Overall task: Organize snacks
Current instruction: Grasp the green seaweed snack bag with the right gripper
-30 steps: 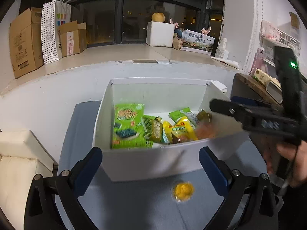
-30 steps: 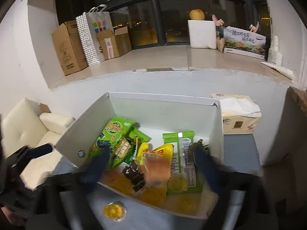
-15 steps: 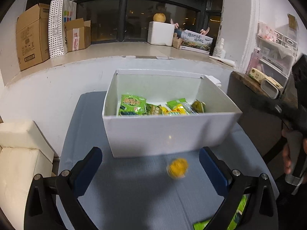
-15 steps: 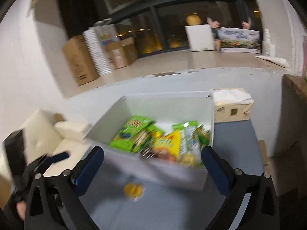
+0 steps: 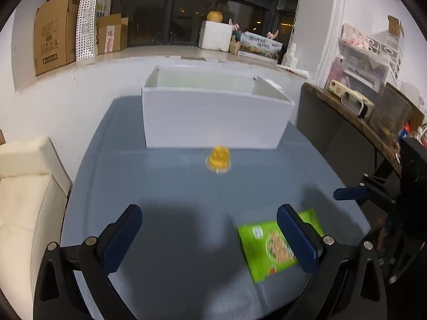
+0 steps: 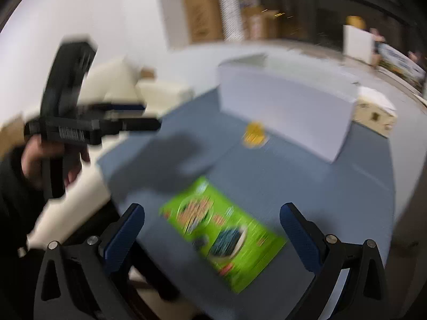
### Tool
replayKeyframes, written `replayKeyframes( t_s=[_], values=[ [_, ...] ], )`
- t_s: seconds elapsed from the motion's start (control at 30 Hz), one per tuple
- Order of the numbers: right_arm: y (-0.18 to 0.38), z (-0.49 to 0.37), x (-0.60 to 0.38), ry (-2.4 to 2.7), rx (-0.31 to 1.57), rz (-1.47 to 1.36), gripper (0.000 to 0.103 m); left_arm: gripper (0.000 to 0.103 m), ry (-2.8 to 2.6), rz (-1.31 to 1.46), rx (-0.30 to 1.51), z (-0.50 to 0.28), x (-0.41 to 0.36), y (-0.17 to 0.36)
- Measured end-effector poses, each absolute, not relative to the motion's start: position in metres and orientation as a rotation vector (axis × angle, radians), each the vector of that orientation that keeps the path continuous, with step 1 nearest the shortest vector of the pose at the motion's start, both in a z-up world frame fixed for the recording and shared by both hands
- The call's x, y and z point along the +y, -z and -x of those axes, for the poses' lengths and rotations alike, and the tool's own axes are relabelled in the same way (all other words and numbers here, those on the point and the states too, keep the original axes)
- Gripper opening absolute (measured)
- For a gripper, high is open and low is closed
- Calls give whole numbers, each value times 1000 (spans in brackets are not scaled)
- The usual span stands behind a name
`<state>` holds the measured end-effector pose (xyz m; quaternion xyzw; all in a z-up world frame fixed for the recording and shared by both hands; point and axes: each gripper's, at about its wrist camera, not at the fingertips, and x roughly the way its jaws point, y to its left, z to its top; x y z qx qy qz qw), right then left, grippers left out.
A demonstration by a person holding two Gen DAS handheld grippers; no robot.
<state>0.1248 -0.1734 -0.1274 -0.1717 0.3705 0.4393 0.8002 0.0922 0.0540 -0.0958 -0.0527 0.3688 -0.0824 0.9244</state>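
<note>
While the green snack packet lies flat on the blue-grey table, well short of the white box, the right gripper hangs over it with its 2 fingers spread wide and nothing pressed between them. From the right wrist view the packet sits between those fingers at a slant, with a long edge running diagonally across the gap. The likely step is a pickup of this packet for the box. To do it well, the wrist should roll until the fingers face the packet's 2 long edges, or come down low over 1 corner, since a flat foil pack gives little to bite and may slide on the smooth table. A slow, settled approach would help; both views are blurred.

Further out, a small yellow jelly cup sits on the table just in front of the box's near wall, apart from the packet. It is the other loose snack, and its round, low shape would want a centred squeeze across the rim.

The left gripper is also spread wide and holds nothing; its right finger overlaps the packet's edge in its own view. A hand grips its handle at the table's left side. What lies inside the box cannot be seen from here.
</note>
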Motion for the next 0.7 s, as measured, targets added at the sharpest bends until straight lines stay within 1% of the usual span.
replayKeyframes(
  t_s=[0.1,0.3,0.5,0.6,0.7],
  values=[
    [138,-127,-159,-1011,785,492,103,103,161,109,776,-79,55,102],
    [162,-158,-129,-1087,830,712,103,103,143,99,790,-63,56,107],
    [180,-172,-116,-1142,896,766,103,103,104,100,806,-59,65,110],
    [184,-182,-115,-1157,929,698,103,103,99,103,818,-62,65,113],
    [182,-185,-120,-1134,912,680,96,103,106,97,822,-63,64,115]
  ],
)
